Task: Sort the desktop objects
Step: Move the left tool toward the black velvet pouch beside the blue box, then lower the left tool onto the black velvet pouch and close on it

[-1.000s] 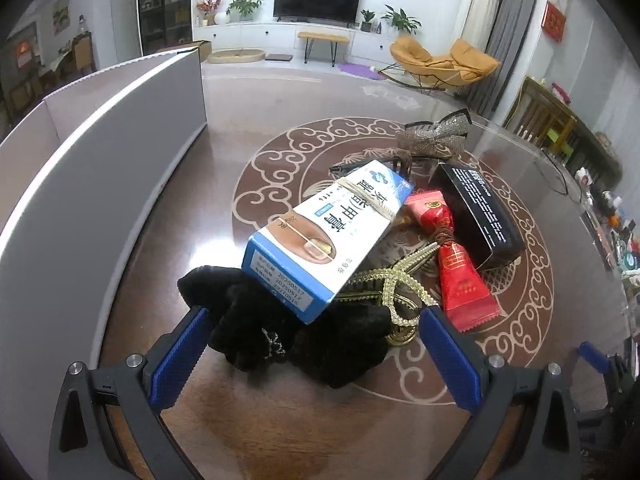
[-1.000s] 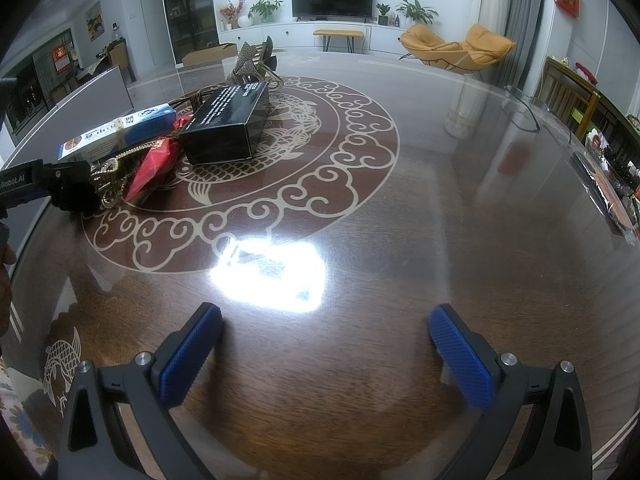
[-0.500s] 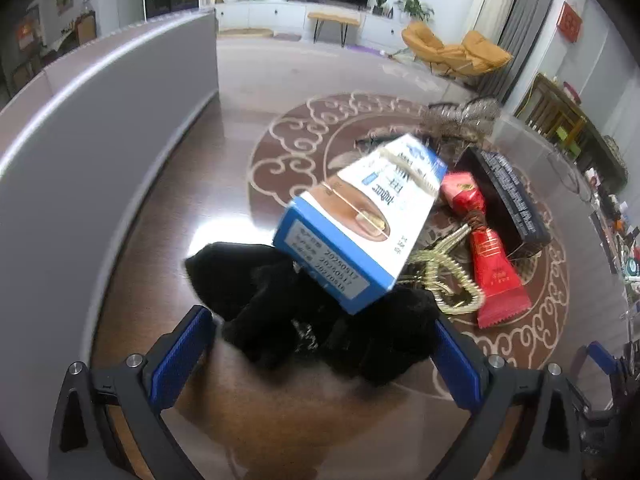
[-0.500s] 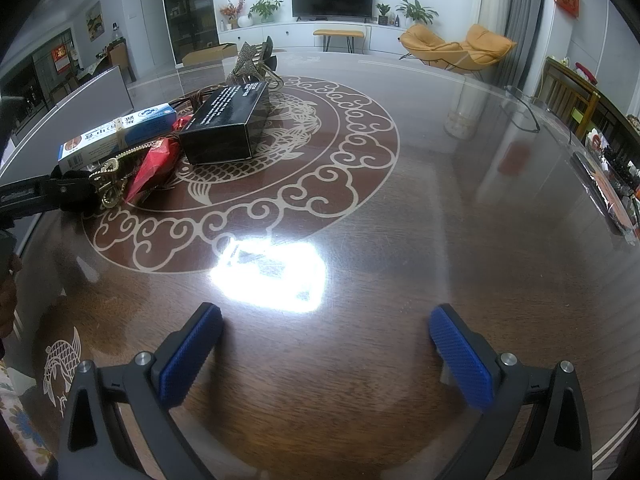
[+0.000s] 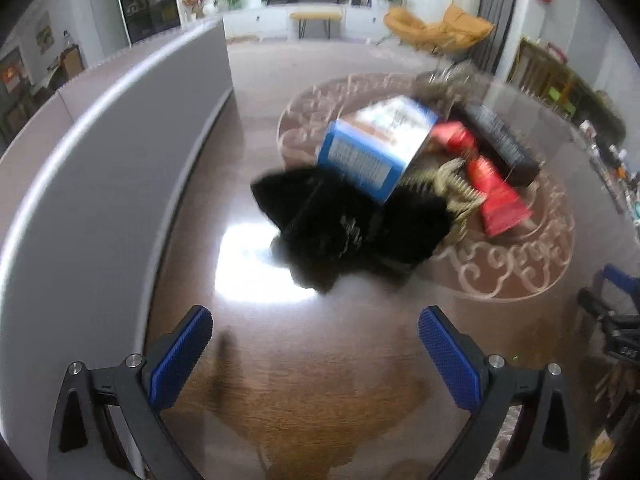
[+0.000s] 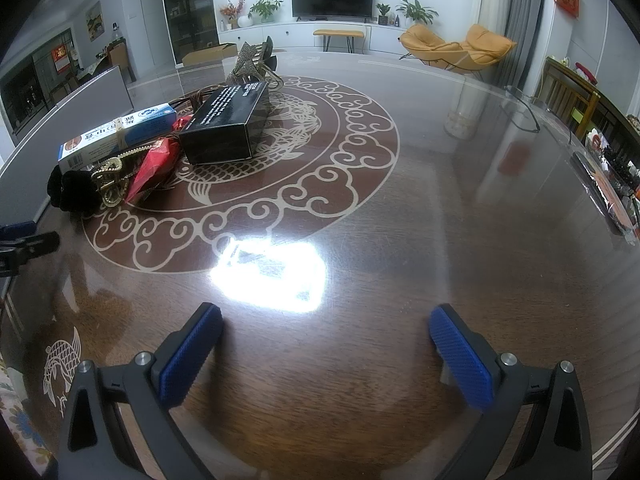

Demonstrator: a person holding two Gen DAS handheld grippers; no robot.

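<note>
A pile lies on the glass-topped table. A black fuzzy scrunchie [image 5: 344, 224] is nearest, with a blue-and-white box [image 5: 376, 148] leaning on it. Behind are a gold chain [image 5: 452, 188], a red packet [image 5: 496, 196] and a black box [image 5: 500, 140]. My left gripper [image 5: 316, 344] is open and empty, a short way back from the scrunchie. My right gripper [image 6: 326, 344] is open and empty over bare table. The right wrist view shows the pile at far left: scrunchie [image 6: 76, 192], blue-and-white box [image 6: 116, 136], red packet [image 6: 154, 168], black box [image 6: 228, 120].
A grey bin wall [image 5: 100, 152] curves along the left of the pile. A beaded bow [image 6: 250, 60] lies behind the black box. The table edge [image 6: 560, 120] runs at the right, with clutter beyond. The left gripper's tip [image 6: 24, 240] shows at the left edge.
My left gripper has pulled back and up from the scrunchie, which was between its fingers; the view is motion-blurred. The right gripper has not moved.
</note>
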